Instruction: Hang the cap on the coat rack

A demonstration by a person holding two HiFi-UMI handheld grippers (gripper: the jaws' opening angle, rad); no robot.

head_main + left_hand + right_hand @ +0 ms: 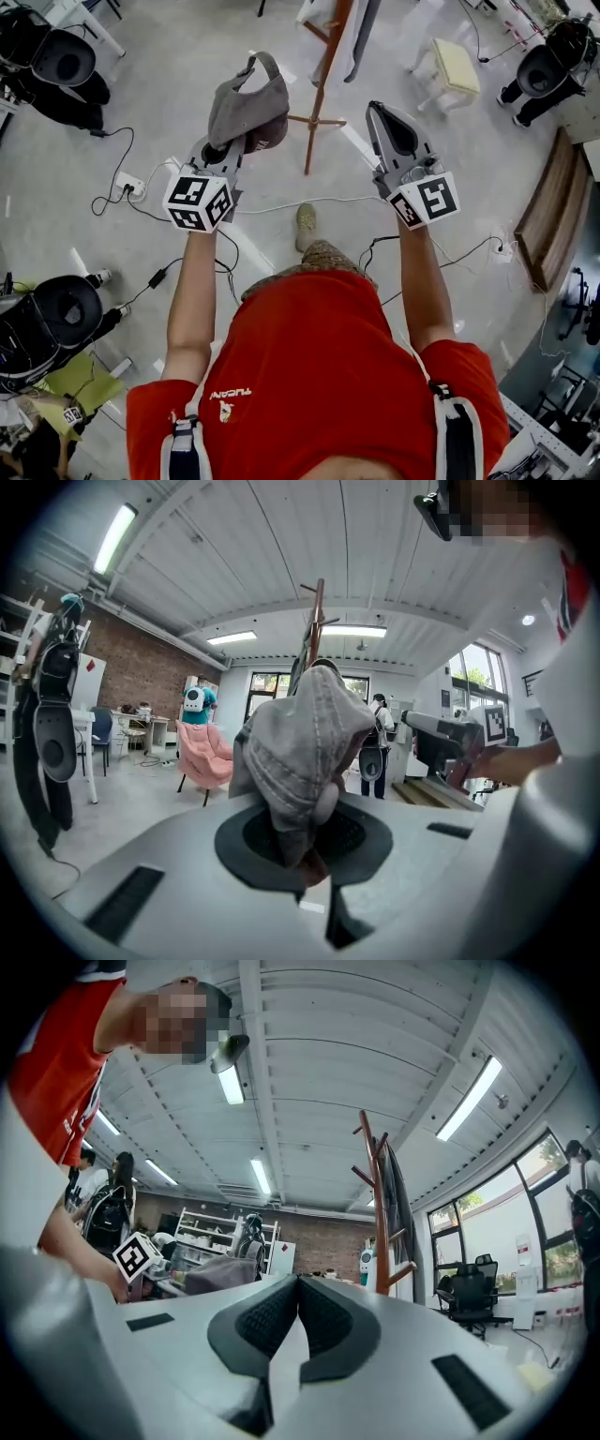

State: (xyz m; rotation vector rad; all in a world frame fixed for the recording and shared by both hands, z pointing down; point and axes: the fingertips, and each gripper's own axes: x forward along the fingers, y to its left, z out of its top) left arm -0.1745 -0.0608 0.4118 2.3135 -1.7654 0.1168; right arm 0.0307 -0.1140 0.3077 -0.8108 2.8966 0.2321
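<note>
A grey cap [248, 108] hangs crumpled from my left gripper [225, 150], which is shut on its fabric. In the left gripper view the cap [305, 747] fills the space ahead of the jaws. The wooden coat rack [319, 89] stands just beyond and to the right of the cap, with garments draped on it. Its pole and pegs [314, 621] rise right behind the cap. My right gripper [373, 106] is held level to the right of the rack, shut with nothing between its jaws. The rack [380, 1213] stands ahead and right of them.
A cream stool [457, 64] stands beyond the rack. Black seat-like rigs sit at the far left [61, 56], far right [553, 56] and near left [56, 314]. Cables and a power strip [129, 186] lie on the floor. A pink armchair [204, 752] is further off.
</note>
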